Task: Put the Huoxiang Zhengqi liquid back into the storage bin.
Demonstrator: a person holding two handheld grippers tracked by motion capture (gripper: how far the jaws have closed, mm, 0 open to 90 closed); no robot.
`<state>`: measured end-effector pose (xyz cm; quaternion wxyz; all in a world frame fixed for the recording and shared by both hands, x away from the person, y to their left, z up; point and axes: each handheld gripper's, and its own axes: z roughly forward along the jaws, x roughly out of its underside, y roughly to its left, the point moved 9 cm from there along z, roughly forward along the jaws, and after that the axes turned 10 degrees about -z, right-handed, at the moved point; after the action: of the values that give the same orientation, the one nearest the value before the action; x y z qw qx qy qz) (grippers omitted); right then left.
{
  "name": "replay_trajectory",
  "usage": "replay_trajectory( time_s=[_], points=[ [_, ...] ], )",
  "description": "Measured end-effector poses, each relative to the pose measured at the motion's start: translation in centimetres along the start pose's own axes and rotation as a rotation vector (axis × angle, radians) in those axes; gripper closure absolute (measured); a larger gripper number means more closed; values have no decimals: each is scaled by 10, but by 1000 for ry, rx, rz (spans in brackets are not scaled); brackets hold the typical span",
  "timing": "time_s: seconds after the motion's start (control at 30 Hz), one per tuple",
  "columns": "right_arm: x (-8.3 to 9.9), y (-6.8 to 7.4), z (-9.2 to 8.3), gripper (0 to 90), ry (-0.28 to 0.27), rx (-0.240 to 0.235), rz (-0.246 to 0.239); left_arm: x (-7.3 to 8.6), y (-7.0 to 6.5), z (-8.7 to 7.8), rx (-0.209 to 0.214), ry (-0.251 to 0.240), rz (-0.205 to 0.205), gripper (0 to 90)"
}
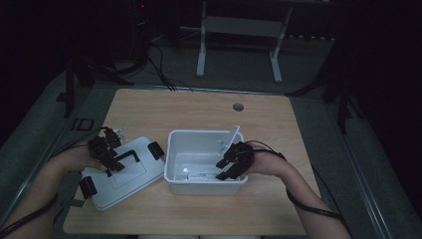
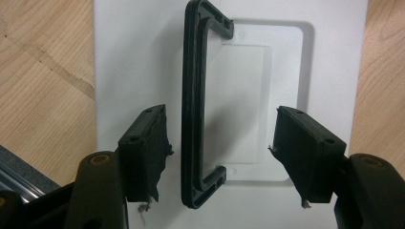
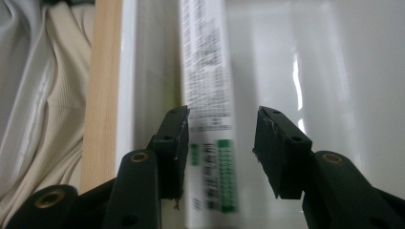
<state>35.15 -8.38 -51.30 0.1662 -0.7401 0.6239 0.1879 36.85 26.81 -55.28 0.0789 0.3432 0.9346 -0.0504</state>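
A white lid (image 1: 137,175) with a black handle (image 1: 127,155) and black clips lies on the table's left side. My left gripper (image 1: 112,163) hovers over it, open. In the left gripper view the handle (image 2: 191,95) stands between the jaws of the left gripper (image 2: 219,126), nearer the left pad, touching neither, with the lid (image 2: 133,57) beneath. A white bin (image 1: 170,149) sits mid-table. My right gripper (image 1: 225,168) reaches into its right front corner. A white printed tube (image 3: 207,71) lies on the bin floor between the open jaws of the right gripper (image 3: 222,117), with a gap at the right pad.
The wooden table (image 1: 199,107) has a round cable hole (image 1: 238,106) at the back. A thin white piece (image 1: 230,137) leans against the bin's right wall. Pale clothing (image 3: 43,95) lies beyond the table edge in the right gripper view. Dark stands and cables surround the table.
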Motion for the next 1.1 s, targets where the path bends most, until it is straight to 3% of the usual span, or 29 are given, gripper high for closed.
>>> replay_trajectory(
  time_s=[0.23,0.37,0.5,0.6,0.7,0.8,0.9,0.97,1.1],
  points=[
    [3,-5,-32,512,-112,58,58,0,-2,-2,9,3,3,368],
    [12,-7,-49,457,-174,117,109,1,-3,-2,13,5,2,373],
    [28,-11,-66,305,-259,175,183,2,-2,-2,12,10,1,374],
    [42,-16,-73,154,-325,237,232,2,-1,-1,23,22,-28,374],
    [59,-20,-77,136,-339,285,264,3,0,0,28,29,-31,375],
    [80,-25,-84,136,-390,344,335,2,1,1,23,27,-23,375],
    [95,-25,-89,137,-440,376,376,1,2,2,22,22,-20,375],
    [111,-24,-90,139,-450,417,409,1,2,4,32,16,-27,388],
    [140,-22,-82,141,-396,500,479,1,1,10,38,10,-25,431]
  ],
)
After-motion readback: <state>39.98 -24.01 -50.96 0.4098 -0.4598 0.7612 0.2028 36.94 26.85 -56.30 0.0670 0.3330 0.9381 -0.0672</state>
